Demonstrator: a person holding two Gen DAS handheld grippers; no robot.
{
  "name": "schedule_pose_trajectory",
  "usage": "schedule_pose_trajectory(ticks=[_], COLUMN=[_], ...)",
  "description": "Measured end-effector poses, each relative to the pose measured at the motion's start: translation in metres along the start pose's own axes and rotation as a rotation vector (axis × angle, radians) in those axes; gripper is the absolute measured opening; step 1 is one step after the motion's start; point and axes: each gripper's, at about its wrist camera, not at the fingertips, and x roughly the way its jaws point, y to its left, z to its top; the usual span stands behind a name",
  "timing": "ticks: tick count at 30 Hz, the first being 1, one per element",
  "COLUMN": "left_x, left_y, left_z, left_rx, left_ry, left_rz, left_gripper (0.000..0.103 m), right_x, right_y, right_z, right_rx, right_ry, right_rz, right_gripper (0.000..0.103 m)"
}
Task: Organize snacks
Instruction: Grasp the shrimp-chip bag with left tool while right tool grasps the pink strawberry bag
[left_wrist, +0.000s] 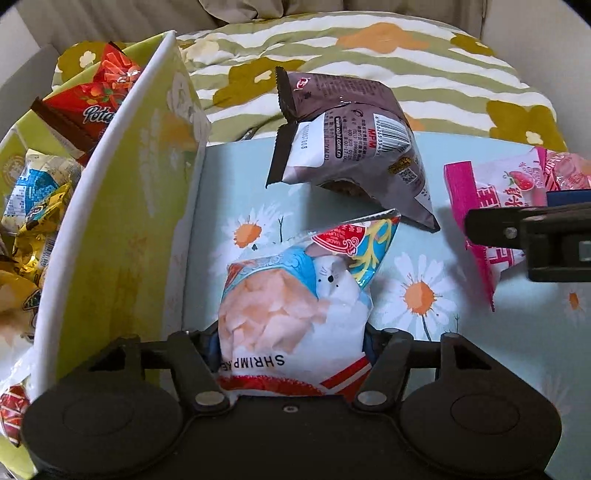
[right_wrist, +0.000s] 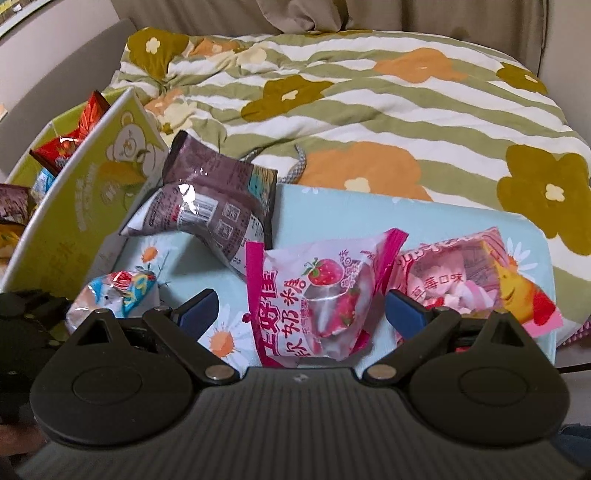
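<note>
With several packets already in the green box (left_wrist: 122, 221), the left hand-held gripper (left_wrist: 291, 354) clamps the shrimp-chip bag (left_wrist: 295, 302) beside it, while the right hand-held gripper (right_wrist: 301, 314) gapes wide around the strawberry candy bag (right_wrist: 314, 295); the brown bag (left_wrist: 354, 136) and another pink bag (right_wrist: 469, 280) remain outside.

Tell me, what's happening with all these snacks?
Someone is tidying snacks with two hand-held grippers. The left gripper is shut on the shrimp chip bag, beside the green box that already holds snacks. The right gripper is open around the strawberry candy bag, on the daisy board.
</note>
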Motion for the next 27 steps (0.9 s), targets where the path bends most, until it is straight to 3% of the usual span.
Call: schedule_pose_trajectory(ticks=[9,15,19,27], left_x=[-0.009,-0.018,-0.025,-0.051], left_y=[-0.006,-0.006,-0.005,-0.003], left_z=[-0.010,-0.012,-0.014,-0.020], left_rx=[-0.021,-0.028,-0.033,-0.039], left_ry=[-0.003,-0.019,-0.036,-0.097], left_rz=[-0.023,-0.031,-0.035,-0.061], left_gripper=[0.068,0.068,0.068,0.068], right_x=[0.021,0.027,0.021,-0.002], right_y=[0.010,0.012,0.015,0.016], right_z=[-0.003,-0.007,-0.010,-0.015], right_rx=[-0.054,-0.062,-0.075,-0.047], right_ry=[-0.004,-0.005,-0.023,-0.059], right_rz=[-0.047,-0.052,-0.055,-0.054], right_gripper=[0.103,0.091,0.072,0.066])
